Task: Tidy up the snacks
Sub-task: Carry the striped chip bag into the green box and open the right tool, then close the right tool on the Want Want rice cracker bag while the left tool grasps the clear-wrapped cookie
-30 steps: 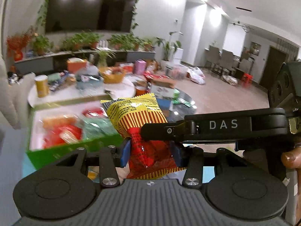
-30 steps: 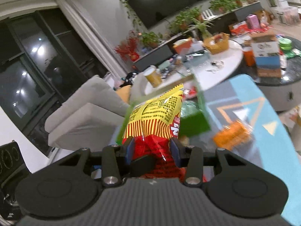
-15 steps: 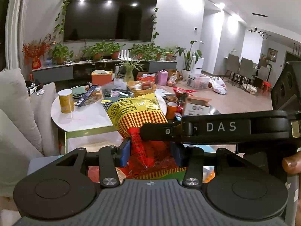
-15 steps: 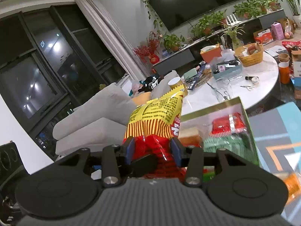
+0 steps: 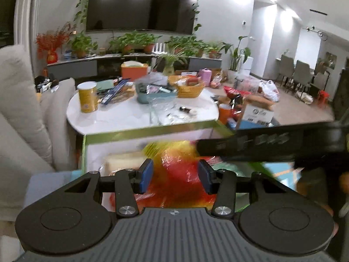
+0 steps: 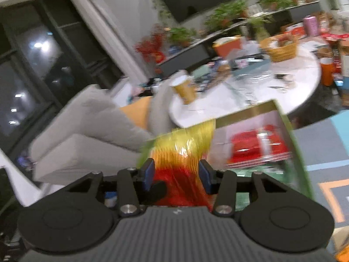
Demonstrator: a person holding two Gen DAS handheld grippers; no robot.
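Note:
A yellow-and-red snack bag [image 5: 174,172] shows blurred between the pads of my left gripper [image 5: 174,175], over the green-rimmed box [image 5: 139,134] that holds other snacks. The left pads stand wider apart than before and seem off the bag. The same bag [image 6: 183,159] lies between the pads of my right gripper [image 6: 176,174], blurred, over the box's near left corner [image 6: 244,111]. The right pads also stand apart from it. The right gripper's black body [image 5: 272,142] crosses the left wrist view on the right. Red packets [image 6: 257,148] lie in the box.
A white round table [image 5: 130,115] behind the box carries a yellow can [image 5: 87,97], a woven basket [image 5: 188,86] and a teal tray. A grey sofa [image 5: 21,113] is at the left. Boxes and an orange cup [image 5: 224,113] stand at the right.
Both grippers have widened their pads, and the bag has dropped lower toward the box and blurs. The views have tilted down over the box.

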